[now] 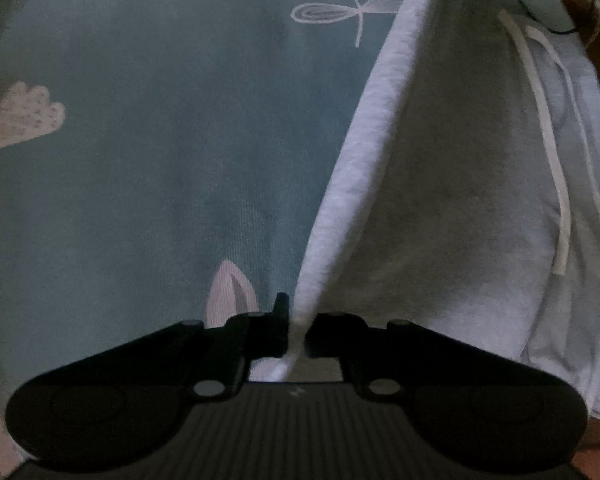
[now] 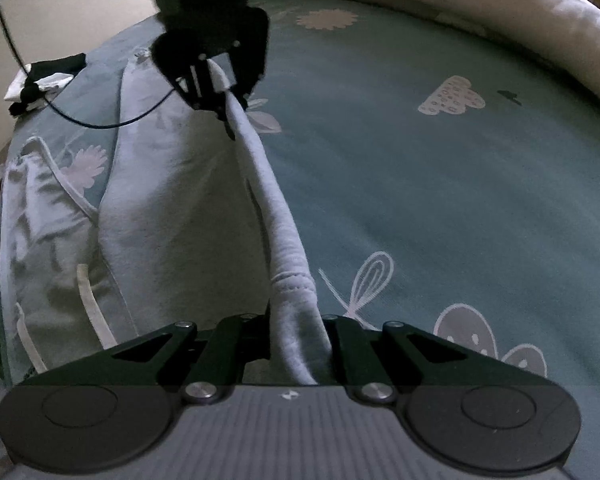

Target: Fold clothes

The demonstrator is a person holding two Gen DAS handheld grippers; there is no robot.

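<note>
A light grey garment (image 1: 452,200) with white drawstrings (image 1: 560,184) lies on a teal patterned bedsheet (image 1: 160,160). My left gripper (image 1: 298,328) is shut on one raised edge of the garment, which stretches taut away from it. My right gripper (image 2: 298,340) is shut on the other end of that same edge of the garment (image 2: 172,216). The left gripper (image 2: 216,88) shows at the far end in the right wrist view, clamping the cloth. The lifted edge hangs above the sheet, with the rest of the garment draped down beside it.
The bedsheet (image 2: 440,184) spreads wide beside the garment. A pale bolster or padded rim (image 2: 560,32) curves along the far side. Black and white items (image 2: 40,80) and a thin black cable (image 2: 100,122) lie near the bed's far left corner.
</note>
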